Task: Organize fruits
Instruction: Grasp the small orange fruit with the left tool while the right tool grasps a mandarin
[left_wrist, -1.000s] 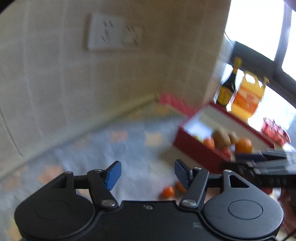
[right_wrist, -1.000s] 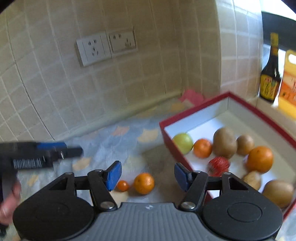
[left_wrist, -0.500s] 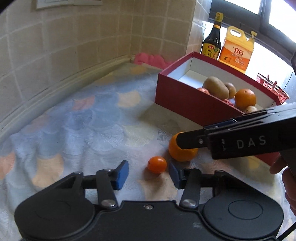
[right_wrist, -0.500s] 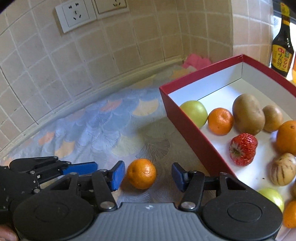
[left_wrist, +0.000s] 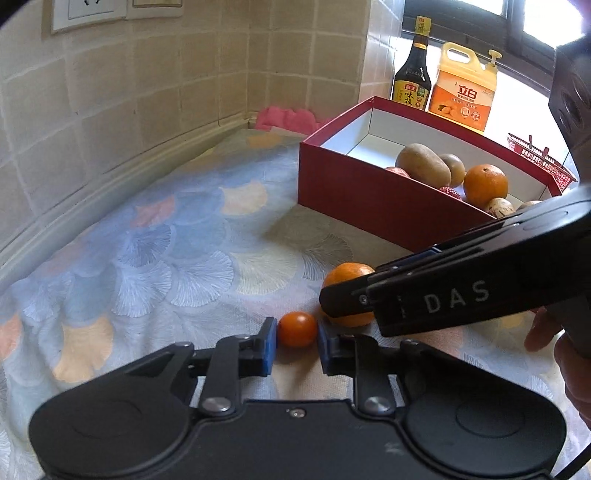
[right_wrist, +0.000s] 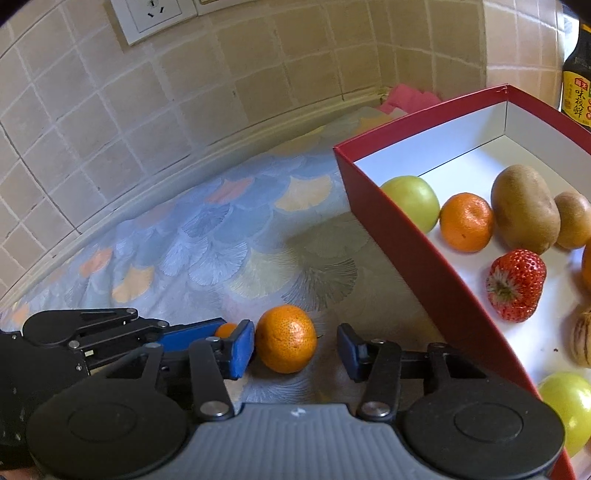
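A small orange cherry tomato (left_wrist: 296, 329) lies on the patterned cloth between the blue pads of my left gripper (left_wrist: 295, 341), which is closed down to its width and seems to touch it. A mandarin (right_wrist: 286, 338) lies on the cloth between the fingers of my right gripper (right_wrist: 295, 347), which is open; the left pad touches it, the right pad stands apart. The mandarin also shows in the left wrist view (left_wrist: 347, 275), partly behind the right gripper. The red box (right_wrist: 424, 254) to the right holds several fruits, among them a strawberry (right_wrist: 517, 284).
A tiled wall with sockets (right_wrist: 155, 14) runs behind the cloth. A soy sauce bottle (left_wrist: 413, 74) and an orange jug (left_wrist: 464, 94) stand behind the box. A pink cloth (left_wrist: 286, 117) lies in the corner. A red basket (left_wrist: 539, 162) sits at the far right.
Both grippers came down towards the cloth. My left gripper narrowed around the small tomato. My right gripper moved forward so that the mandarin sits between its fingers.
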